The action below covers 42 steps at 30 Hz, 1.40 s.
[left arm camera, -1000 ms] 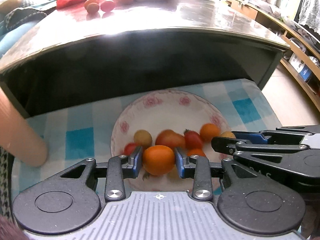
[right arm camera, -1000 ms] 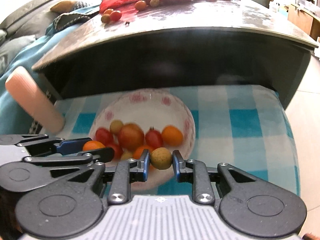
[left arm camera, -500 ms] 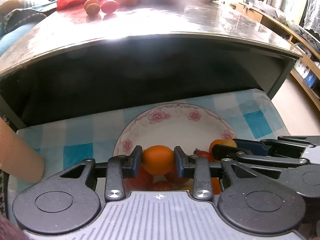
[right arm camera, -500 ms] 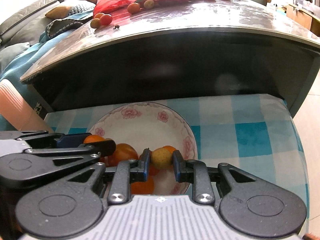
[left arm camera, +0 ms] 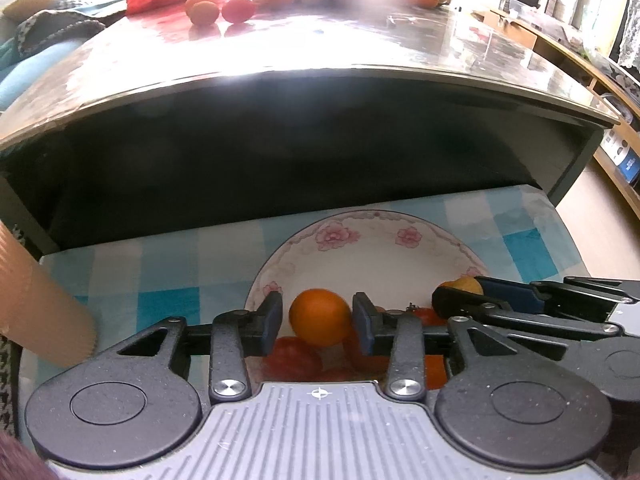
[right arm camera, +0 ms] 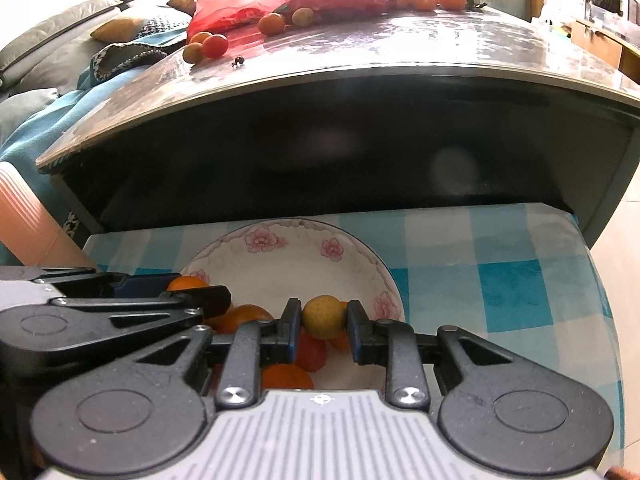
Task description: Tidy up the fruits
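A white bowl with pink flowers [left arm camera: 360, 236] [right arm camera: 304, 240] sits on a blue checked cloth and holds several red and orange fruits. My left gripper [left arm camera: 318, 318] has just widened; an orange fruit [left arm camera: 320, 316] sits between its pads with a gap on the left side, over the bowl. My right gripper [right arm camera: 323, 318] is shut on a yellow-brown fruit [right arm camera: 323, 316], held just above the bowl's fruits. Each gripper shows at the edge of the other's view.
A glossy table top [left arm camera: 320, 40] [right arm camera: 400, 40] overhangs behind the bowl, carrying more fruits [right arm camera: 208, 46] and a red bag [right arm camera: 248, 4]. A pink cylinder [left arm camera: 36, 300] stands at the left. The checked cloth [right arm camera: 500, 280] extends right.
Both grippers have lowered toward the bowl, hiding most of its fruit. The left gripper's jaws have parted, loosening the orange fruit. The right gripper still holds its fruit.
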Each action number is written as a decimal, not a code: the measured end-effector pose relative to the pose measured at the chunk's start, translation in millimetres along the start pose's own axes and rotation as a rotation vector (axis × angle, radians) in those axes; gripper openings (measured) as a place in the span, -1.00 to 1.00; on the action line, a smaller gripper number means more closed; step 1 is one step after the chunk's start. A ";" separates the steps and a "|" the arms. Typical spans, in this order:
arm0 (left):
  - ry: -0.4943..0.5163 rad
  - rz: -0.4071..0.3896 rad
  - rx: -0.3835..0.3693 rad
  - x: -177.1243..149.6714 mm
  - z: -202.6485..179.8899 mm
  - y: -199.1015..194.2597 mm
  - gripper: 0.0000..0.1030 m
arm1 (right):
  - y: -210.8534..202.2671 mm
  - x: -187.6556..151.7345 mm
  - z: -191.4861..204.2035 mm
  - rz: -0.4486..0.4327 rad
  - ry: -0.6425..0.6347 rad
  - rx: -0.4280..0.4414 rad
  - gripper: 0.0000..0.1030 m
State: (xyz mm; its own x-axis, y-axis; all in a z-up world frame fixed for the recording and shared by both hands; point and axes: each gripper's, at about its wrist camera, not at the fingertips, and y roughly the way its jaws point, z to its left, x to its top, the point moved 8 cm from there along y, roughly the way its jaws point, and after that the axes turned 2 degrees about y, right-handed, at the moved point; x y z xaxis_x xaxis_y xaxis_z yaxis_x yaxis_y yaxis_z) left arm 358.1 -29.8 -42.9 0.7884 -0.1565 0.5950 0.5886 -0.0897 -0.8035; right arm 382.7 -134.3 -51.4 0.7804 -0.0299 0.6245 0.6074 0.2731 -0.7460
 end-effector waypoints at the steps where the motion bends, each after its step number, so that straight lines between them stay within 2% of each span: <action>1: 0.001 -0.001 0.004 -0.3 0.2 -0.7 -0.02 | -0.1 0.3 -0.6 -0.003 0.002 -0.003 -0.21; 6: 0.000 -0.011 0.029 0.6 4.2 -6.6 0.14 | -1.4 0.1 -1.0 -0.005 0.012 -0.002 -0.20; 9: -0.010 -0.017 0.032 1.1 8.3 -12.3 0.31 | -3.7 2.0 -1.9 -0.018 0.015 -0.012 -0.09; 15: -0.010 -0.041 0.049 0.2 11.4 -30.4 0.52 | -15.1 8.8 -6.8 -0.053 0.062 -0.004 0.01; 20: -0.017 -0.059 0.055 -7.8 10.0 -49.3 0.66 | -31.0 6.5 -4.6 -0.061 0.065 -0.012 0.06; 24: -0.035 -0.067 0.056 -22.7 10.1 -65.9 0.67 | -48.8 0.1 -1.4 -0.063 0.051 -0.025 0.08; 29: -0.077 -0.082 0.041 -42.3 7.9 -88.2 0.73 | -78.9 -16.2 5.9 -0.061 0.021 -0.045 0.09; 36: -0.071 -0.110 0.052 -69.7 2.0 -115.2 0.77 | -120.4 -49.1 15.7 -0.072 0.016 -0.030 0.18; 38: -0.074 -0.117 0.064 -77.4 1.4 -121.9 0.79 | -128.3 -59.9 19.2 -0.071 0.016 -0.023 0.18; 41: -0.068 -0.129 0.118 -89.5 1.8 -132.0 1.00 | -137.0 -75.2 23.2 -0.066 0.017 -0.022 0.18; 42: -0.059 -0.134 0.132 -92.6 1.3 -134.7 1.00 | -139.1 -79.4 23.6 -0.064 0.021 -0.022 0.18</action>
State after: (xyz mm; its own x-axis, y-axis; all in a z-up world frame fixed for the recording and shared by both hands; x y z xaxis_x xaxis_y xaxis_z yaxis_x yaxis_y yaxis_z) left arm 206.0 -1.9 10.3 0.7081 -0.0935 0.6999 0.7044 0.0244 -0.7094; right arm 232.7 -147.3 8.2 0.7425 -0.0672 0.6665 0.6593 0.2489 -0.7094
